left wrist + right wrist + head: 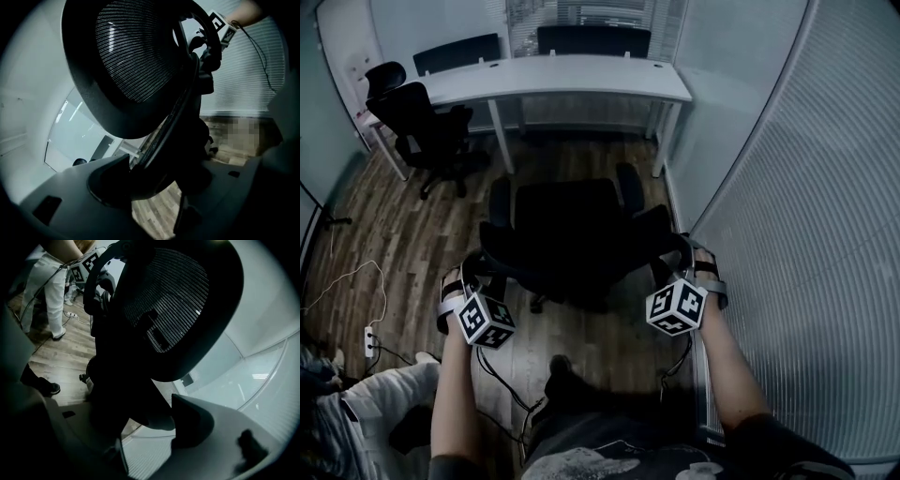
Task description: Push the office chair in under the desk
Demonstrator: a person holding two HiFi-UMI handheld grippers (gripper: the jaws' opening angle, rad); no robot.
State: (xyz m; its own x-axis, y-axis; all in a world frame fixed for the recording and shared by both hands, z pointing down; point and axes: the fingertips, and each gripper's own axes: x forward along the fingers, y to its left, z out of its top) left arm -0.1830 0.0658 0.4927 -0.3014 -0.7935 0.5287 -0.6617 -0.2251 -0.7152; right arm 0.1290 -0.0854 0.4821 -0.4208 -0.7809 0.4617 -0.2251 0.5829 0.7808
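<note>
Left gripper (478, 267), right gripper (680, 258) both clamping wide on office chair (567, 234) sides; desk (562, 75) lying straight ahead, both equally near.

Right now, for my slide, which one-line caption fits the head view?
The left gripper and the right gripper hold the black mesh-backed office chair, which faces the long white desk.

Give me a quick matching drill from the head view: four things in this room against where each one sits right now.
1. office chair
2. second chair
3. desk
4. power strip

a. against the far wall
b. on the floor, lower left
c. mid-floor, short of the desk
d. at the desk's left end

Pairs: 1-c, 2-d, 3-a, 4-b
</note>
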